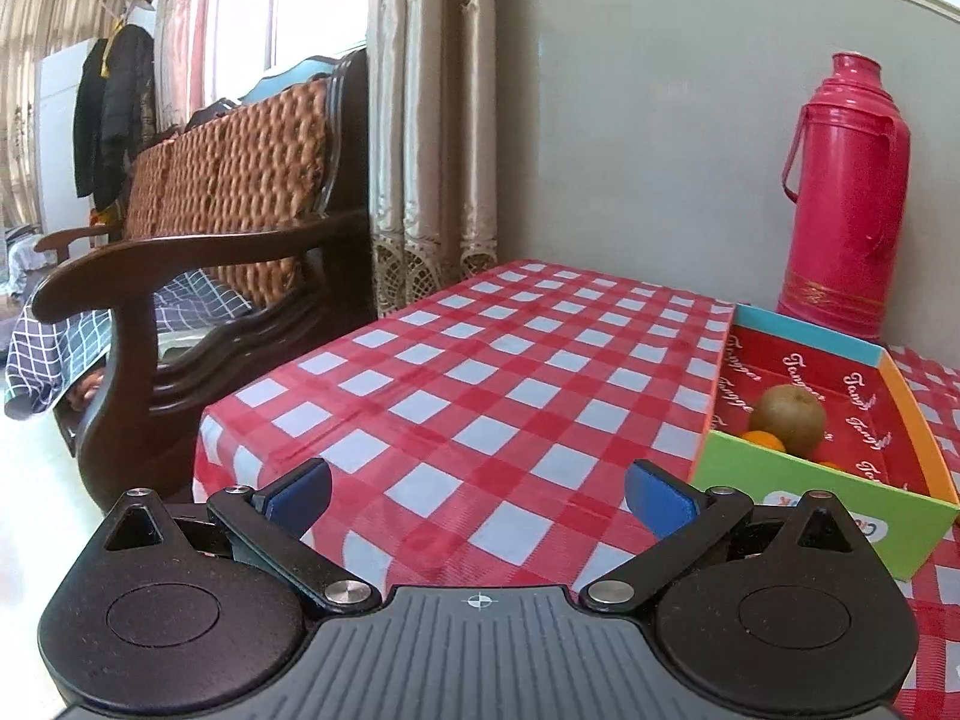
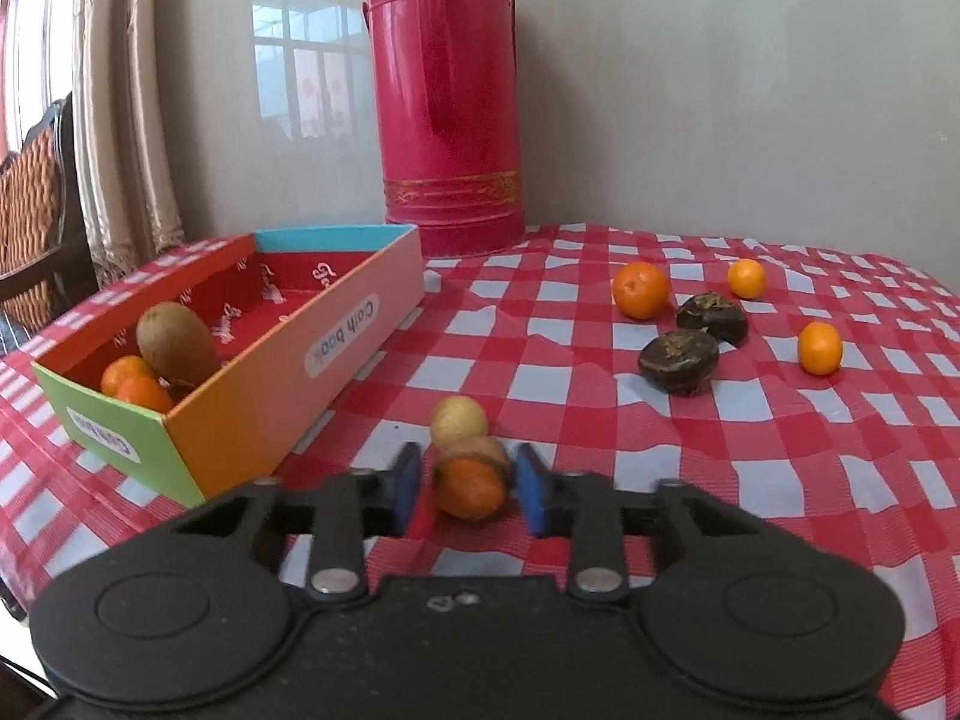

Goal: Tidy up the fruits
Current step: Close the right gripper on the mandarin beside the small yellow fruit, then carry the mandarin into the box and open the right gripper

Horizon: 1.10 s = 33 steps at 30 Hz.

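Note:
My right gripper (image 2: 470, 489) has its blue pads on either side of a small orange fruit (image 2: 471, 492) low over the checked cloth; the picture is blurred there, and the pads look shut on it. Two tan round fruits (image 2: 459, 420) lie just behind it. To the left stands the colourful cardboard box (image 2: 240, 384), holding a kiwi (image 2: 174, 336) and two small oranges (image 2: 135, 387). My left gripper (image 1: 477, 495) is open and empty above the cloth, left of that box (image 1: 828, 480), in which the kiwi (image 1: 787, 419) and an orange (image 1: 762, 441) show.
Loose on the cloth at right lie a mandarin (image 2: 641, 290), two small oranges (image 2: 819, 348) and two dark round pieces (image 2: 678, 360). A pink thermos (image 2: 447, 96) stands by the wall behind the box. A wooden armchair (image 1: 210, 276) sits beyond the table's left edge.

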Available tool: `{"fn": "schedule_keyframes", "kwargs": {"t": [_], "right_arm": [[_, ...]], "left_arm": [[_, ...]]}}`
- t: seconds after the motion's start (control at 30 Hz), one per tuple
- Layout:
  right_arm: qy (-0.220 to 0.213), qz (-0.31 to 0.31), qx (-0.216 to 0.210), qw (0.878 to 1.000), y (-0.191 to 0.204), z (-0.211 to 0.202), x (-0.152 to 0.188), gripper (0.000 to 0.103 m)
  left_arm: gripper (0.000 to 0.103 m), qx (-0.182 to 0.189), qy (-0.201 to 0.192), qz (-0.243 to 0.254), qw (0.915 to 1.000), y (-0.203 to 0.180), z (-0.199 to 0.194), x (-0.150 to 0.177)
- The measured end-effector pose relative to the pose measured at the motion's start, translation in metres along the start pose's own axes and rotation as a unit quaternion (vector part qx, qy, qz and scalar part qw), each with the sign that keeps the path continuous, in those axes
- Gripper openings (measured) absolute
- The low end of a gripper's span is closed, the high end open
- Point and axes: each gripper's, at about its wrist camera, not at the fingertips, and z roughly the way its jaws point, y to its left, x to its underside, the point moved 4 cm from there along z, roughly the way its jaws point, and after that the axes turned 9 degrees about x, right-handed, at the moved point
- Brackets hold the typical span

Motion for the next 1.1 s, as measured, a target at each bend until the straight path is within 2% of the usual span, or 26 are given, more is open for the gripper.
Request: {"fn": "schedule_keyframes", "kwargs": {"t": [0.33,0.67,1.1], "right_arm": [[-0.013,0.013,-0.003,1.000,-0.004,-0.006,-0.003,0.021],[-0.063,0.003,-0.015,0.998,0.005,-0.022,-0.014,0.021],[-0.098,-0.003,-0.083,0.992,0.036,-0.035,-0.036,0.021]], "left_arm": [[0.103,-0.005,0.010,-0.031,0.9995,0.020,0.004,0.002],[0.103,-0.011,0.011,-0.043,0.9989,0.032,0.003,0.004],[0.103,-0.033,0.011,-0.059,0.9976,0.055,0.001,0.008]]}}
